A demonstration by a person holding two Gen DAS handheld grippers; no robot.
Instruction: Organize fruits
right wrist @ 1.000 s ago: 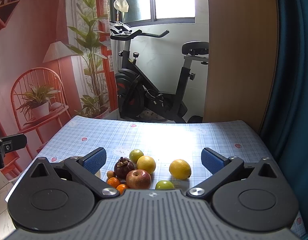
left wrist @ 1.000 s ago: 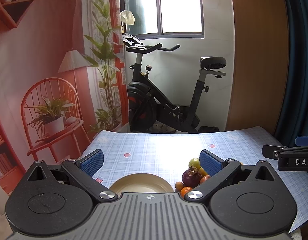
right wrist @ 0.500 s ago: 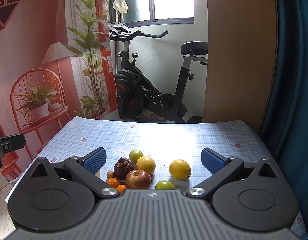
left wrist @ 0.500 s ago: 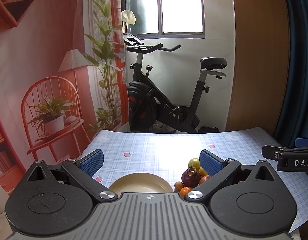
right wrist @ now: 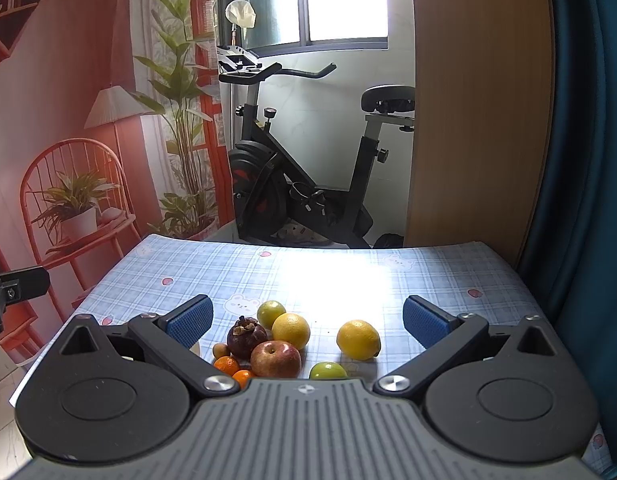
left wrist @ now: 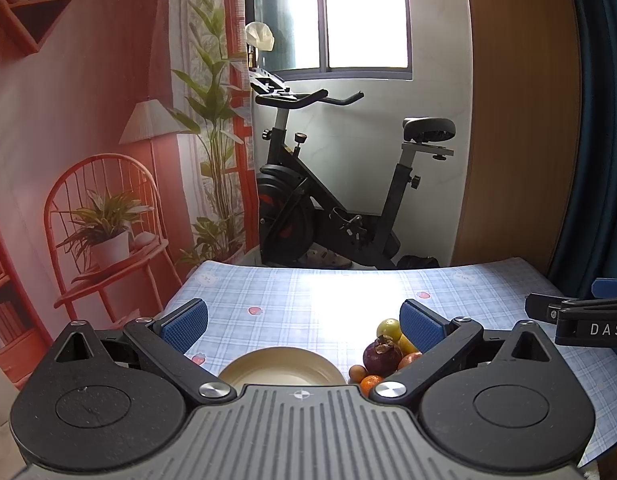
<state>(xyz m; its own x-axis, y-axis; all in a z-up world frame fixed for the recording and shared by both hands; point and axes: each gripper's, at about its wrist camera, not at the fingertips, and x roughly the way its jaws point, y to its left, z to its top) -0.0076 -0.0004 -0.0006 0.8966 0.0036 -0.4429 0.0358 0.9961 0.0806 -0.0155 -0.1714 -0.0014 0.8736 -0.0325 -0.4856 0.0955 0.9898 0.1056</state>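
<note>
Change: almost none across the last second; both views keep the same framing, with only a slight drift of the background. No fruit has shifted.
Left gripper (left wrist: 302, 322): jaws spread wide, holding nothing, hovering over the near edge of the surface (left wrist: 308, 292) above the plate.
Right gripper (right wrist: 307, 318): jaws likewise wide apart and empty, poised above the fruit.
Plate (left wrist: 282, 366): tan, bare, at the near edge, just left of the fruit cluster.
Fruit cluster: mangosteen (right wrist: 247, 337), apple (right wrist: 275, 359), orange (right wrist: 291, 331), green fruit (right wrist: 271, 311) and small tangerines (right wrist: 226, 365) bunched together near the near edge.
Lemon (right wrist: 358, 339): apart, to the right of the cluster; a lime (right wrist: 328, 370) sits nearer.
Task reading: sorting appears not yet begun; the first pick is still to come.
</note>
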